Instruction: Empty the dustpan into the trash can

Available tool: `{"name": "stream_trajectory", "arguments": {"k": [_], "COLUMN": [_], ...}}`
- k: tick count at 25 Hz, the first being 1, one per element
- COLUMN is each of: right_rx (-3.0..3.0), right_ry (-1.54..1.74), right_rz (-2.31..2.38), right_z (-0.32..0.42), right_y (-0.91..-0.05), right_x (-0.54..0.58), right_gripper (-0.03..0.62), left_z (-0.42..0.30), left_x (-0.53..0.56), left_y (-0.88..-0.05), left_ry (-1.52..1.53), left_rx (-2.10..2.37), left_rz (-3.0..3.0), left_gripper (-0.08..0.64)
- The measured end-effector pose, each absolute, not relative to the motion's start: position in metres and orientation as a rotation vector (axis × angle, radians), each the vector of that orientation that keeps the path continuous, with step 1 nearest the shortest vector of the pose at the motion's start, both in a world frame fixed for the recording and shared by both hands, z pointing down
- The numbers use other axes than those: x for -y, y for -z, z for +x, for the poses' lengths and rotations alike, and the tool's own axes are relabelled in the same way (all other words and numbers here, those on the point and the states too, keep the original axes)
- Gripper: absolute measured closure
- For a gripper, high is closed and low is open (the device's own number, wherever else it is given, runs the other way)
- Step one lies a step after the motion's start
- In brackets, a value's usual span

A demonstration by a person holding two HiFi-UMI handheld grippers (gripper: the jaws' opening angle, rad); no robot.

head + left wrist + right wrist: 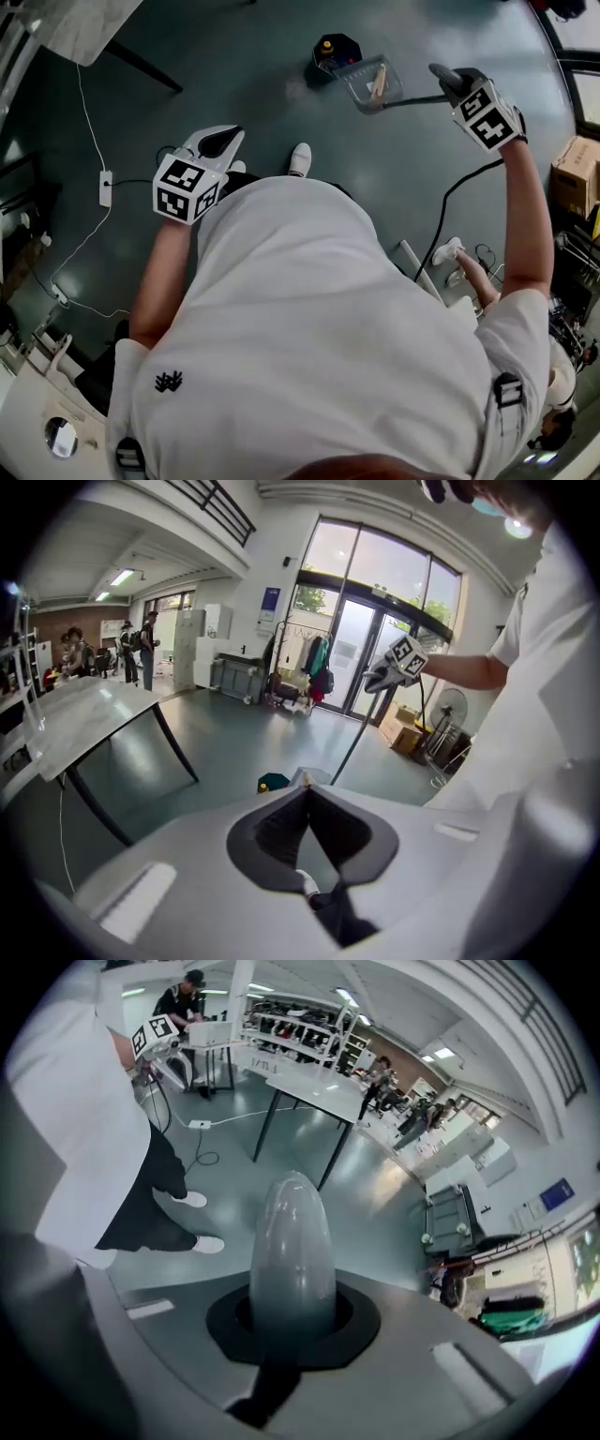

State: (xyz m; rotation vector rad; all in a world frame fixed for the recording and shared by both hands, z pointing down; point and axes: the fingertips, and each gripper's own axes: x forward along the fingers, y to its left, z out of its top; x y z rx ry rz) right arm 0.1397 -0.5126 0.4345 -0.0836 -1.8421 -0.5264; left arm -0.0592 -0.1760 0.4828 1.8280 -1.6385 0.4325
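Observation:
In the head view my right gripper is shut on the dark long handle of a clear grey dustpan. The pan hangs above the floor with a tan piece of rubbish inside it. Just left of the pan stands a small dark trash can with something yellow in it. The right gripper view shows the handle's rounded grey end sticking out between the jaws. My left gripper is held close to my body, shut and empty. Past its joined tips, the left gripper view shows the trash can.
A white cable and power strip lie on the floor at the left. A table stands at the upper left, a cardboard box at the right. My shoe is just ahead; another person's feet are to the right.

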Motion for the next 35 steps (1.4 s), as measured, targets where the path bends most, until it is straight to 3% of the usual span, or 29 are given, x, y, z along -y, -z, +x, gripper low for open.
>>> {"name": "stream_trajectory", "arguments": {"k": [6,35], "right_rx": [1.681,1.039], "right_ry": [0.742,1.006], "right_rz": [-0.246,-0.575], "right_z": [0.09,0.011], "right_y": [-0.463,-0.492], "right_x": [0.553,0.623], "right_gripper": [0.592,0.592], "left_z": [-0.063,-0.093], "left_x": [0.166,0.121], "left_y": [-0.492,-0.505], "left_ry": [-0.383,-0.263], "left_rx": [1.716,1.826], "left_rz": [1.704,1.49], "left_gripper": [0.503,0.503]}}
